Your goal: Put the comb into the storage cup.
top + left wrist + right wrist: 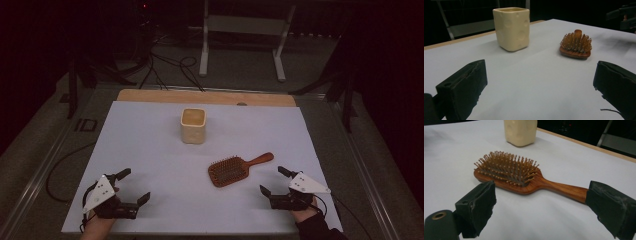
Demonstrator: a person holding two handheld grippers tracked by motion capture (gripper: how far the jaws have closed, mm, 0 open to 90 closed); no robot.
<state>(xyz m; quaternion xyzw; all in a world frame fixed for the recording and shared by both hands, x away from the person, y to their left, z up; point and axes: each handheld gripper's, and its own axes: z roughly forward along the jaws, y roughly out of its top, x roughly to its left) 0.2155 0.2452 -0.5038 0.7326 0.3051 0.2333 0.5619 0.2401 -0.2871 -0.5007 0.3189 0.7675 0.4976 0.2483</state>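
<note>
A wooden hairbrush [235, 170] lay bristles-up on the white worktop [150, 150], its handle pointing to the far right. The right gripper [274, 181] sat just beside it at the near right edge, jaws spread wide and holding nothing, the brush ahead of them in the right gripper view. The left gripper [134, 186] rested at the near left, well apart, jaws likewise spread and bare. A cream square cup [193, 125] stood upright beyond the brush.
</note>
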